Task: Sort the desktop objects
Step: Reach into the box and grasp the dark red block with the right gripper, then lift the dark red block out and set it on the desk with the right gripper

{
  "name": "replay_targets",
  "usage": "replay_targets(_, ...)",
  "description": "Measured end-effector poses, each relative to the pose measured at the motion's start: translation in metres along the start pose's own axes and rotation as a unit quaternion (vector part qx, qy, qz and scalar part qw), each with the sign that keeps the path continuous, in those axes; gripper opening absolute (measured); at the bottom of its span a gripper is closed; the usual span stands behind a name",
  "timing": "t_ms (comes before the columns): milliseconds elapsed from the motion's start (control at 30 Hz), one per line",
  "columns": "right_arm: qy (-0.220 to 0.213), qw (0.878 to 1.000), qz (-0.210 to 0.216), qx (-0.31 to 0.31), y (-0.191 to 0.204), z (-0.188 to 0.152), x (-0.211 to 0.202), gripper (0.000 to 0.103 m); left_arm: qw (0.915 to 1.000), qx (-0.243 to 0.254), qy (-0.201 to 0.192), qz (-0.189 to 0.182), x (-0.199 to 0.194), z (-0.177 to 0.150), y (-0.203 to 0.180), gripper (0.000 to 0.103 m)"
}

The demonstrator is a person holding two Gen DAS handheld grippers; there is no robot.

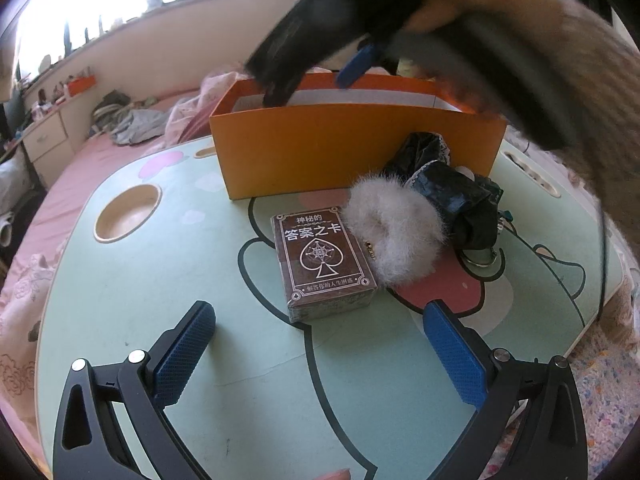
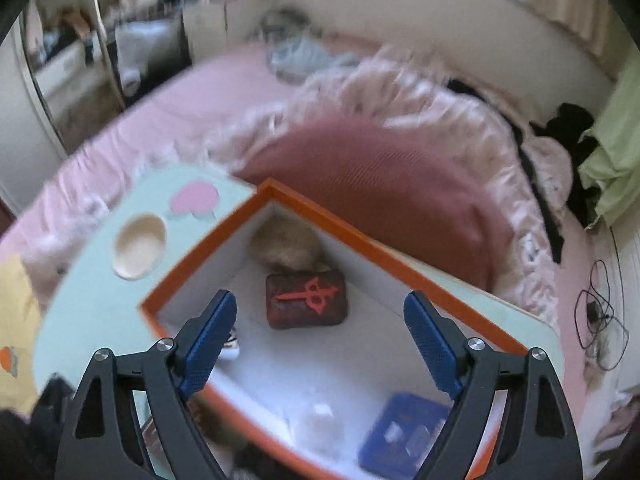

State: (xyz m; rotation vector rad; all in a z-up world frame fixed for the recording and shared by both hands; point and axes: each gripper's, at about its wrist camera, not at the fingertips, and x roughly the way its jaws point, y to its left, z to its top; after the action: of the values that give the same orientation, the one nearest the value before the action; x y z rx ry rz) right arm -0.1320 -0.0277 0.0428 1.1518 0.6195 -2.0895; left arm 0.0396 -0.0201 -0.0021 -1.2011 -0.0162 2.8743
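Card deck (image 1: 325, 261) lies before box (image 1: 352, 152), pompom (image 1: 394, 232) right.

card box (image 1: 326, 262) near side free | fluffy ball (image 1: 394, 232) touches right

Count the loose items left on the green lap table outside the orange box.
3: brown card box at centre, white fluffy pom-pom touching its right, black lace-trimmed bundle behind that. More may hide underneath.

Motion blur and cropped edges hide much of both wrist views

The right gripper (image 1: 316, 84) is a dark smear above the orange box (image 1: 352, 152), its tips hidden behind the wall; in the right wrist view the box's (image 2: 360, 248) near corner is cut off, and a blue item (image 2: 404, 436) and 1 pale object (image 2: 320, 416) inside are unreadable blurs.
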Motion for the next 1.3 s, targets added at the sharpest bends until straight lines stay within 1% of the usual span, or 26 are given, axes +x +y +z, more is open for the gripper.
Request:
replay_targets(33, 0.022, 1.000, -0.006, -0.009, 0.005, 0.003, 0.016, 0.086, 1.0000, 0.000, 0.000, 0.000, 0.001, 0.000, 0.000, 0.103)
replay_targets(67, 0.034, 0.999, -0.009, -0.013, 0.006, 0.005, 0.025, 0.086, 1.0000, 0.000, 0.000, 0.000, 0.000, 0.000, 0.000, 0.103)
replay_targets(133, 0.057, 0.998, -0.004, -0.004, 0.003, 0.008, 0.041, 0.086, 1.0000, 0.000, -0.001, 0.000, 0.000, 0.001, 0.000, 0.103)
replay_targets(167, 0.081, 0.997, -0.005, -0.001, 0.000, 0.010, 0.047, 0.085, 1.0000, 0.000, 0.000, 0.000, 0.000, 0.000, 0.000, 0.103)
replay_targets(200, 0.095, 0.995, -0.002, 0.000, 0.000, 0.011, 0.051, 0.083, 1.0000, -0.001, 0.000, 0.000, 0.000, 0.000, 0.000, 0.103)
replay_targets(233, 0.116, 0.993, 0.007, -0.002, -0.001, 0.009, 0.056, 0.077, 1.0000, -0.001, 0.000, -0.001, 0.000, 0.000, -0.001, 0.103)
replay_targets(267, 0.128, 0.992, 0.012, -0.005, 0.000, 0.007, 0.059, 0.061, 1.0000, -0.001, 0.000, -0.001, 0.001, 0.001, -0.001, 0.103)
replay_targets(300, 0.128, 0.992, 0.024, 0.003, -0.004, 0.005, 0.059, 0.062, 1.0000, 0.000, -0.001, -0.001, 0.001, 0.002, -0.001, 0.103)
replay_targets(367, 0.126, 0.992, 0.016, 0.014, -0.010, 0.004, 0.058, 0.062, 1.0000, 0.000, -0.001, -0.001, 0.002, 0.002, -0.001, 0.103)
replay_targets(433, 0.119, 0.993, 0.019, 0.022, -0.014, 0.002, 0.054, 0.061, 1.0000, 0.000, -0.001, -0.001, 0.002, 0.002, -0.002, 0.103)
replay_targets(500, 0.089, 0.995, 0.029, 0.024, -0.014, -0.001, 0.042, 0.061, 1.0000, 0.000, -0.001, -0.001, 0.002, 0.003, -0.002, 0.103)
replay_targets(600, 0.035, 0.997, 0.048, 0.045, -0.024, -0.008, 0.011, 0.061, 1.0000, 0.000, -0.001, -0.001, 0.003, 0.004, -0.003, 0.103)
replay_targets(667, -0.013, 0.996, 0.060, 0.061, -0.032, -0.018, -0.020, 0.061, 1.0000, 0.000, -0.001, -0.001, 0.002, 0.003, -0.003, 0.103)
replay_targets(767, -0.082, 0.992, 0.069, 0.065, -0.036, -0.044, -0.075, 0.061, 1.0000, 0.000, -0.001, -0.001, 0.002, 0.003, -0.003, 0.103)
replay_targets(800, -0.096, 0.991, 0.072, 0.065, -0.036, -0.055, -0.089, 0.062, 1.0000, 0.000, -0.001, -0.001, 0.003, 0.004, -0.004, 0.103)
replay_targets(833, -0.111, 0.989, 0.075, 0.064, -0.036, -0.074, -0.107, 0.061, 1.0000, -0.001, -0.001, -0.001, 0.002, 0.003, -0.003, 0.103)
replay_targets(867, -0.117, 0.988, 0.075, 0.063, -0.033, -0.084, -0.115, 0.062, 1.0000, -0.001, -0.001, -0.001, 0.002, 0.003, -0.003, 0.103)
replay_targets(967, -0.118, 0.987, 0.078, 0.074, -0.038, -0.130, -0.129, 0.062, 1.0000, -0.001, -0.001, -0.001, 0.002, 0.003, -0.003, 0.103)
replay_targets(1033, -0.104, 0.988, 0.079, 0.085, -0.040, -0.159, -0.126, 0.062, 1.0000, -0.001, -0.001, -0.001, 0.002, 0.003, -0.003, 0.103)
replay_targets(1067, -0.092, 0.989, 0.073, 0.089, -0.040, -0.174, -0.121, 0.062, 1.0000, -0.001, -0.001, 0.000, 0.002, 0.003, -0.004, 0.103)
replay_targets(1167, -0.059, 0.992, 0.060, 0.097, -0.038, -0.203, -0.103, 0.062, 1.0000, -0.001, 0.000, 0.000, 0.003, 0.004, -0.005, 0.103)
replay_targets(1300, -0.044, 0.989, 0.085, 0.111, -0.033, -0.218, -0.083, 0.062, 1.0000, -0.001, 0.001, 0.000, 0.003, 0.005, -0.005, 0.103)
